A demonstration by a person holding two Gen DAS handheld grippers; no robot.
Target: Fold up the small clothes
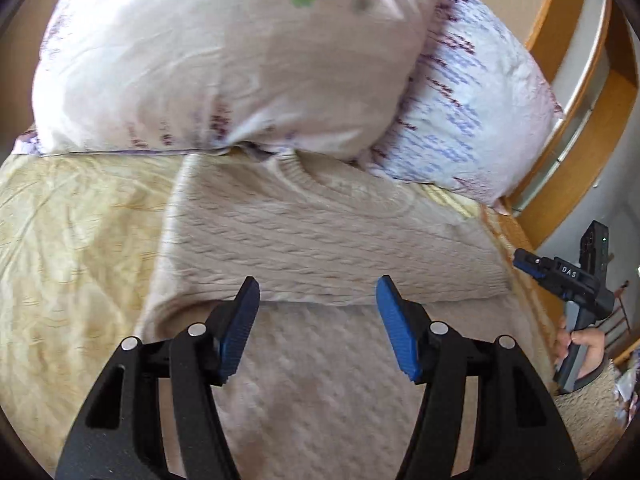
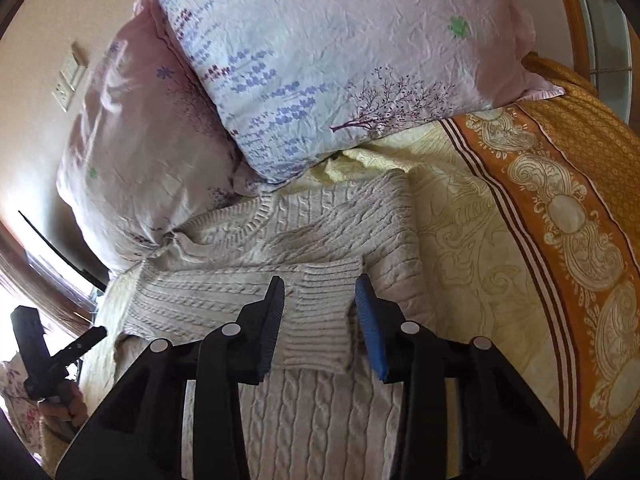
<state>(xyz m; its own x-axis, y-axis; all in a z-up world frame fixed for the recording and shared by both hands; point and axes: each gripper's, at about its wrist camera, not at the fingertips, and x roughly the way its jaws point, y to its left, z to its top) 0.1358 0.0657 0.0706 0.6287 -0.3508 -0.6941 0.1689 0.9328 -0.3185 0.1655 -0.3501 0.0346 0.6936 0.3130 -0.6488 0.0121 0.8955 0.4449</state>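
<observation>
The right hand-held gripper [image 2: 320,300] hovers with its fingers apart over the ribbed cuff [image 2: 320,320] of a sleeve folded across the cream cable-knit sweater [image 2: 320,408]; the left hand-held gripper [image 1: 318,296] is also spread and empty above the sweater's folded edge. The sweater lies on the bed [image 2: 472,232], its collar against the pillows [image 2: 340,60]. Loose knit could slip or drag, undoing the fold.

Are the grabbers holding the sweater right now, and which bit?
No, nothing is held. The left gripper and the right gripper are both open above the cream cable-knit sweater. The ribbed sleeve cuff lies between the right one's fingers, ungripped.
</observation>
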